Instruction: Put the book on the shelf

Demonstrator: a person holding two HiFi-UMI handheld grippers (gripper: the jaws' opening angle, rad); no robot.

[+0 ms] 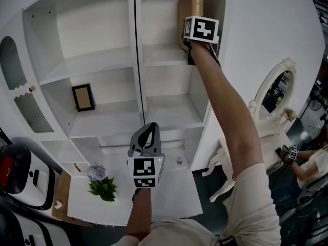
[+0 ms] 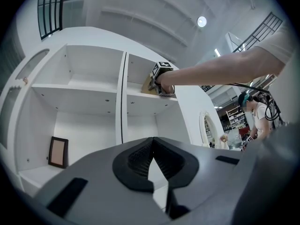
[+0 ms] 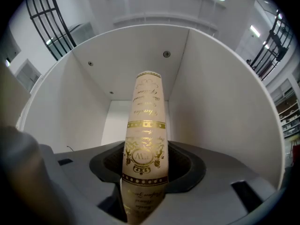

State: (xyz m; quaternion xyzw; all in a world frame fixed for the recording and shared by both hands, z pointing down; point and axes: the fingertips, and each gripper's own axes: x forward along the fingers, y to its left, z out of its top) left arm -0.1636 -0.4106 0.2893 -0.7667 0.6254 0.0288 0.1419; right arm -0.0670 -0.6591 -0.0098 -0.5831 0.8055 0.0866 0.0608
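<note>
The book [image 1: 190, 14] has a cream spine with gold ornaments [image 3: 144, 125]. It stands upright inside the top right compartment of the white shelf unit [image 1: 107, 60], close to that compartment's right wall. My right gripper [image 1: 188, 35] is raised on an outstretched arm and shut on the book's spine [image 3: 144, 161]. Whether the book's lower edge rests on the shelf board is hidden. My left gripper [image 1: 148, 129] is held low in front of the shelf, shut and holding nothing [image 2: 153, 146]. In the left gripper view the book [image 2: 149, 86] and right gripper show small, up on the shelf.
A dark picture frame [image 1: 83, 97] leans in a middle left compartment. A small potted plant [image 1: 102, 186] sits on the white table [image 1: 174, 199] below. A white dressing table with an oval mirror [image 1: 274, 94] stands at right, with another person [image 1: 307, 163] beyond it.
</note>
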